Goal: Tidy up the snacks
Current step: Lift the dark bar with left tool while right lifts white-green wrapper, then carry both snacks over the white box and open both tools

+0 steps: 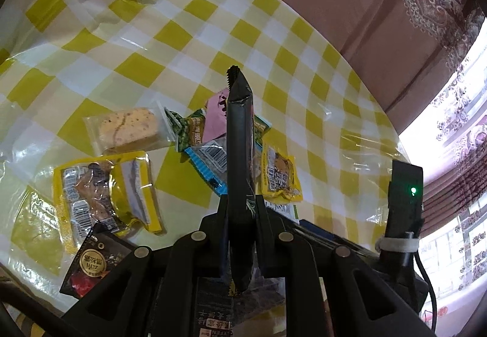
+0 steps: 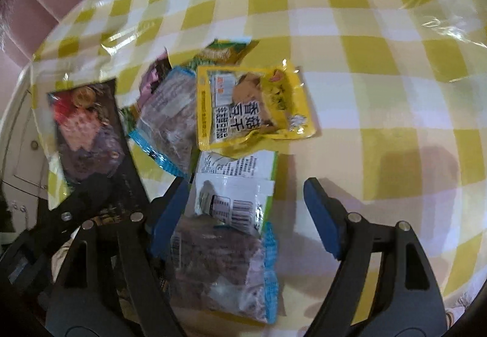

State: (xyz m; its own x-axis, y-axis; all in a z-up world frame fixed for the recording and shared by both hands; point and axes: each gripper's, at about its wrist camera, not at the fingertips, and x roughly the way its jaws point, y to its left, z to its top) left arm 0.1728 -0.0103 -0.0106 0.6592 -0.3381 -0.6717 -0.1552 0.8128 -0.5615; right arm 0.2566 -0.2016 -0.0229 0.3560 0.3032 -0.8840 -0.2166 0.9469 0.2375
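Observation:
In the left wrist view my left gripper (image 1: 240, 209) is shut on a long black snack packet (image 1: 240, 136), held edge-on above the table. Under it lie a clear-wrapped biscuit (image 1: 131, 131), a yellow packet (image 1: 103, 194), a small yellow packet (image 1: 280, 175), a blue-edged packet (image 1: 210, 163), a pink packet (image 1: 216, 114) and a black packet (image 1: 94, 264). In the right wrist view my right gripper (image 2: 252, 212) is open with blue pads (image 2: 319, 212), straddling a white-and-green packet (image 2: 234, 191) and a blue-edged packet (image 2: 225, 270). A yellow packet (image 2: 252, 105) lies beyond.
A yellow-and-white checked tablecloth under clear plastic (image 1: 182, 17) covers the table. Pink upholstered seating (image 1: 334, 2) stands past the table's far edge. In the right wrist view a black packet (image 2: 88, 127) shows at the left, and the table edge (image 2: 39, 63) runs at the left.

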